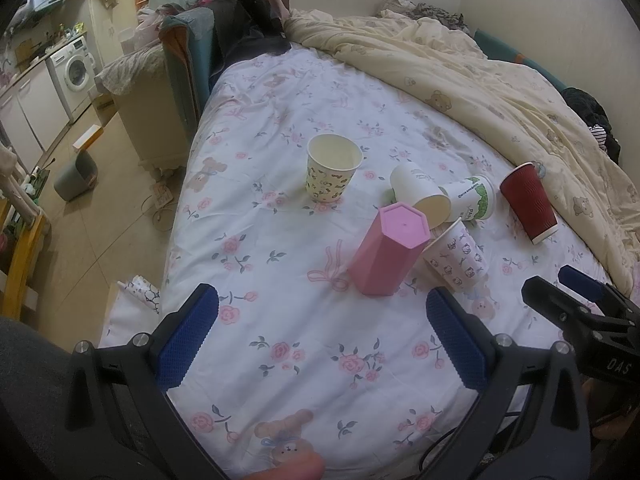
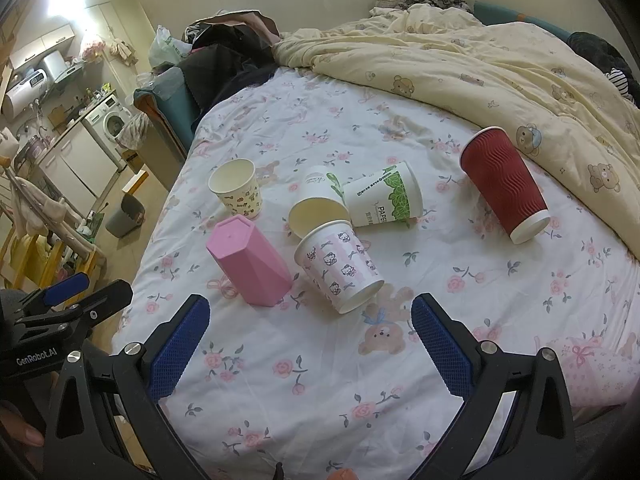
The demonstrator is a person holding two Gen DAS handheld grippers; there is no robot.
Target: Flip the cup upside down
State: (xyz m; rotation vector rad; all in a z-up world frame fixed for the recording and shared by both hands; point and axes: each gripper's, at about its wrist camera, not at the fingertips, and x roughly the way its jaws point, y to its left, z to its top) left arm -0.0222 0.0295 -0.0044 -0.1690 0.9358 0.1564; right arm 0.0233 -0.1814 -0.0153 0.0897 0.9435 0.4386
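Note:
Several cups sit on the floral bedsheet [image 1: 280, 272]. A bear-print paper cup [image 1: 332, 170] [image 2: 237, 192] stands upright, mouth up. A pink hexagonal cup [image 1: 386, 250] [image 2: 250, 262] stands upside down. A kitten-print cup [image 1: 456, 258] [image 2: 340, 264], a white cup [image 1: 420, 194] [image 2: 320, 204], a green-leaf cup [image 1: 472, 198] [image 2: 384, 196] and a red ribbed cup [image 1: 528, 202] [image 2: 504, 188] are tilted or lying. My left gripper [image 1: 322, 312] is open and empty, near the pink cup. My right gripper [image 2: 310, 316] is open and empty, just short of the kitten-print cup.
A cream bear-print duvet [image 1: 460, 72] [image 2: 480, 64] is piled at the back right of the bed. Dark clothes [image 1: 248, 12] lie at the far end. The bed's left edge drops to a floor with a grey bin [image 1: 76, 174], boxes and a washing machine [image 1: 74, 68].

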